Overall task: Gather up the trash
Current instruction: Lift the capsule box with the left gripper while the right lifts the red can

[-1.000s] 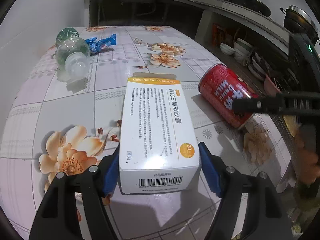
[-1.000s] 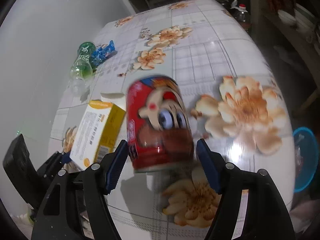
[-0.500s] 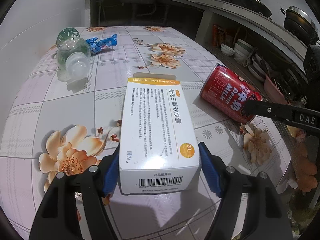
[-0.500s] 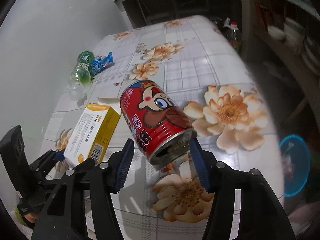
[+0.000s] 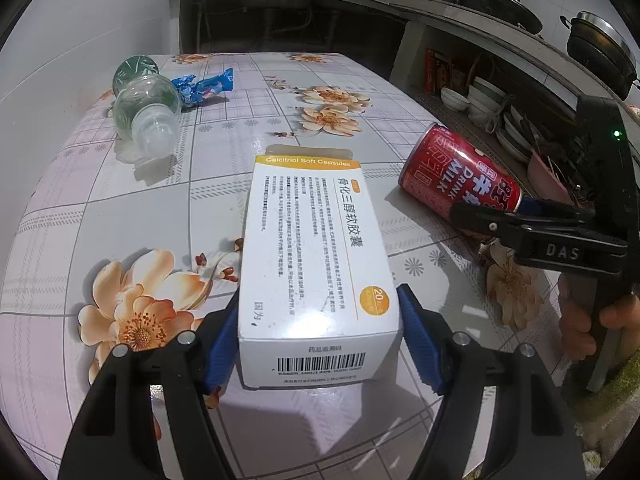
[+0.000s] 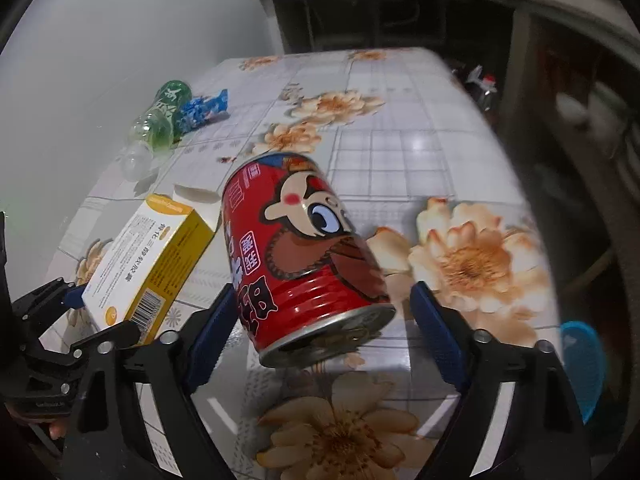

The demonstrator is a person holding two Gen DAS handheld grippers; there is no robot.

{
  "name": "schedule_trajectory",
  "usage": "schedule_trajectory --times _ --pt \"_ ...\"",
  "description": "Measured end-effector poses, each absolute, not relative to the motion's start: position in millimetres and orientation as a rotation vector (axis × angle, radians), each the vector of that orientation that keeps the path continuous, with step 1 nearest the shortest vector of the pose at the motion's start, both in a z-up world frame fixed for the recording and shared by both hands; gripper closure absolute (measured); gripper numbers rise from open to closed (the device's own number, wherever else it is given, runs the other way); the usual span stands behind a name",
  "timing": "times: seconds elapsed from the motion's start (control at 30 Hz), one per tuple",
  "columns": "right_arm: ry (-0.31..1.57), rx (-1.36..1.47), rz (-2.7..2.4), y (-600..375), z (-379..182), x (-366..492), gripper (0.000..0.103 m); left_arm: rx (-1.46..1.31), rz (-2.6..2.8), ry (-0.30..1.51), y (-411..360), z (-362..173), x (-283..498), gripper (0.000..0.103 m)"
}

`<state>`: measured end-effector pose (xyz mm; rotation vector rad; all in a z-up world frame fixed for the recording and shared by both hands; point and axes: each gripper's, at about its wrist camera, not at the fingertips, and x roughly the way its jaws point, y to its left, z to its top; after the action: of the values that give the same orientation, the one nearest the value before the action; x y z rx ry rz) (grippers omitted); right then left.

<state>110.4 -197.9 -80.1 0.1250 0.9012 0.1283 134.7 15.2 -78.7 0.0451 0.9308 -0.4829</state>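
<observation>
The left gripper (image 5: 318,344) has its blue pads against both long sides of the white-and-yellow medicine box (image 5: 316,256), clamping the barcode end; the box lies flat on the floral tablecloth (image 5: 120,216). The right gripper (image 6: 320,330) straddles the red milk drink can (image 6: 298,258). The left pad touches the can wall; a gap shows between the right pad and the can, so the jaws stand apart and no firm hold is visible. The can is tilted, with its metal end toward the camera and its far end near the box corner. Whether the can rests on the tablecloth cannot be determined. A clear plastic bottle (image 5: 146,110) with a green label lies on its side at the far left of the tablecloth, touching a crumpled blue wrapper (image 5: 204,86).
</observation>
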Motion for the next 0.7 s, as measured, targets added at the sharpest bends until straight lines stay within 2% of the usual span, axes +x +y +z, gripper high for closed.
schedule_trajectory --times 0.07,0.4,0.7 --pt "0.91 0.142 0.132 -196.7 -79.3 108.8 0.036 0.045 -0.482 0.93 15.3 -79.0 134.6 0.033" --pt "0.848 -0.014 0.057 -180.6 -42.8 88.3 0.039 0.048 -0.481 0.94 15.3 -78.7 135.5 0.033" --pt "0.87 -0.122 0.031 -170.2 -34.5 90.4 0.04 0.06 -0.477 0.978 12.5 -77.5 140.0 0.032"
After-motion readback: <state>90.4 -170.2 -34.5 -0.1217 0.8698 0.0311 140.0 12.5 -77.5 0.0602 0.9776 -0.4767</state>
